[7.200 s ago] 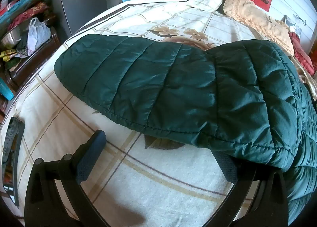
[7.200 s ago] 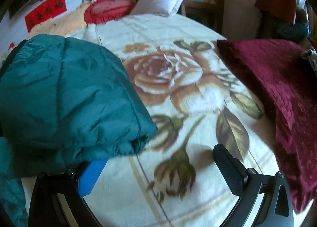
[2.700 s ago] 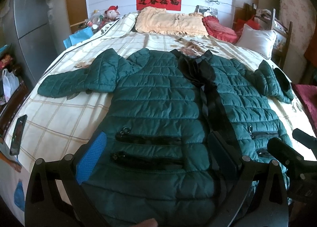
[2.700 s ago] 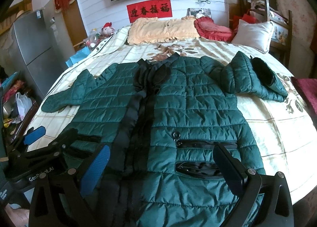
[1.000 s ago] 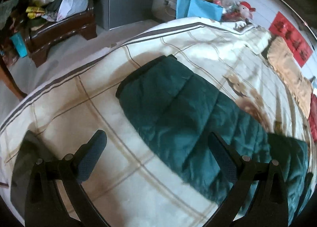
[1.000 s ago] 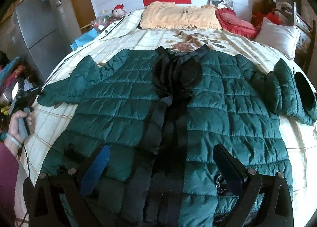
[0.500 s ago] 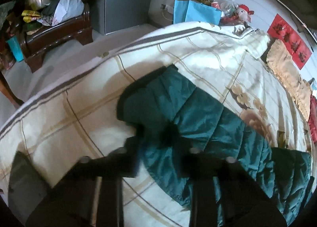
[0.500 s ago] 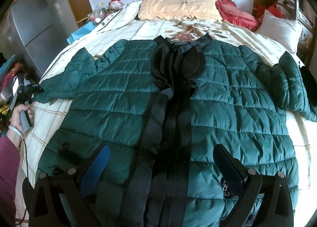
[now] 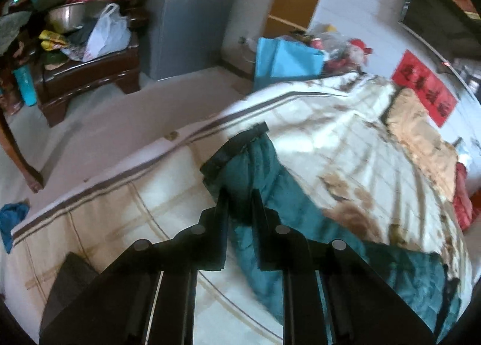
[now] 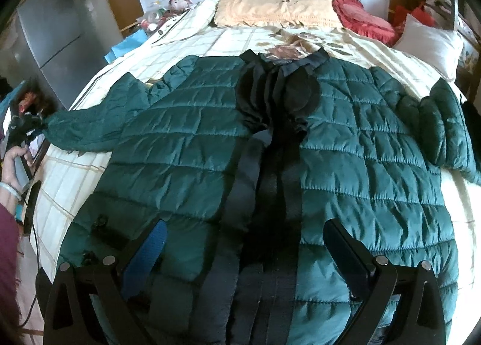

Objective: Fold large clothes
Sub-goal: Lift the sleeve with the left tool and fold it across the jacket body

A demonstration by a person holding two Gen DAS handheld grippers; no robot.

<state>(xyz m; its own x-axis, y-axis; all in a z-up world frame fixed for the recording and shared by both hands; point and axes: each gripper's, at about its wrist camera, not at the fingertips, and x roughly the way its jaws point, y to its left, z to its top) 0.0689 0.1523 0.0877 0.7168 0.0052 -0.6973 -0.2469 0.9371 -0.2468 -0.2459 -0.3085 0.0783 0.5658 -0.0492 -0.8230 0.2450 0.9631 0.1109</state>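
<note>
One large quilted jacket [image 10: 186,146], dark green with a black front strip and black collar, lies face up and spread out on the bed [image 10: 192,41]. Its collar points to the pillows at the head of the bed and its hem is nearest to the right camera. The front is closed, and small zip pockets show low on each side. One sleeve [image 9: 258,164] reaches out to the edge of the bed, with a black cuff at its end; the other sleeve is bent back on itself at the far side.

The hem of the jacket is cut off by the lower border of the right view. In the left view the picture is blurred, so the quilting of the sleeve is hard to make out, and most of the jacket body is outside that view.

The left tool [image 9: 239,194] has just been closing, and its fingers now stand narrow and pinch the sleeve near the cuff, so this end is lifted from the bedcover. In the right view the same tool is small at the left border, with a hand [image 10: 12,161] on its handle. The right tool [image 10: 243,230] is wide apart above the lower front of the jacket, and nothing is between its fingers.
</note>
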